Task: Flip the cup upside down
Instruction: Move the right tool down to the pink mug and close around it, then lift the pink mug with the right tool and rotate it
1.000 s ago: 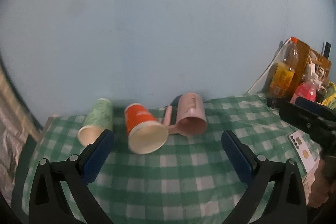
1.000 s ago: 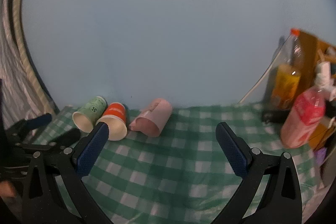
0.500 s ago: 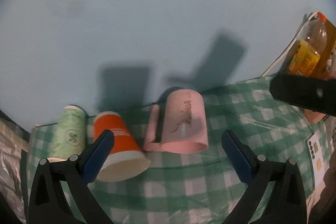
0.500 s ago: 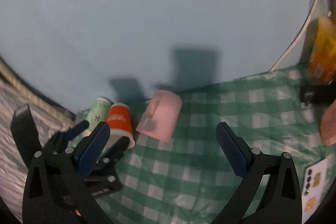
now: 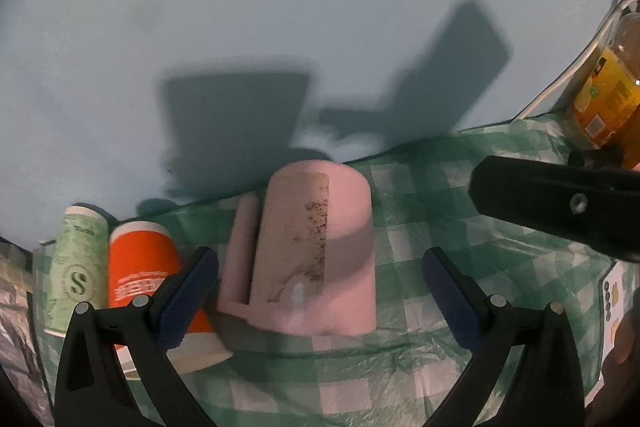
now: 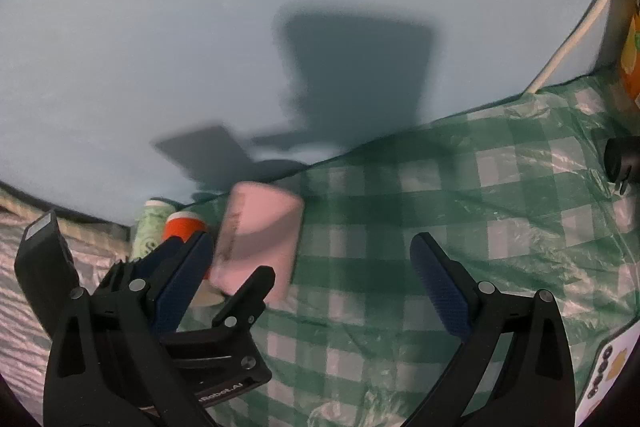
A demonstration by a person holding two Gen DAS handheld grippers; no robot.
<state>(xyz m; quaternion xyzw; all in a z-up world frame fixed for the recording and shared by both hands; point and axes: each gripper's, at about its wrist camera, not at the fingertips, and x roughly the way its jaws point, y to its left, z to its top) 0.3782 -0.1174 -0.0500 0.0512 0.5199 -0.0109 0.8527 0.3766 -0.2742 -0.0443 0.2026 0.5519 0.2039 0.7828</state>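
Note:
A pink mug [image 5: 316,251] with a handle on its left lies on its side on the green checked cloth [image 5: 432,211], mouth toward me. My left gripper [image 5: 320,291] is open, its fingers either side of the mug, not touching it. An orange paper cup [image 5: 140,267] and a green paper cup [image 5: 78,263] lie on their sides to the left. In the right wrist view my right gripper [image 6: 308,279] is open and empty, above the cloth to the right of the mug [image 6: 260,239]. The left gripper's body [image 6: 192,327] shows there at lower left.
A pale blue wall rises just behind the cups. An orange drink bottle [image 5: 608,95] and a white cable [image 5: 576,67] stand at the right. A white card [image 6: 604,375] lies at the front right. The right gripper's black body [image 5: 560,203] crosses the left view's right side.
Both grippers have moved forward and down toward the cups. The pink mug now sits between my left gripper's open fingers. The right gripper has swung closer alongside.

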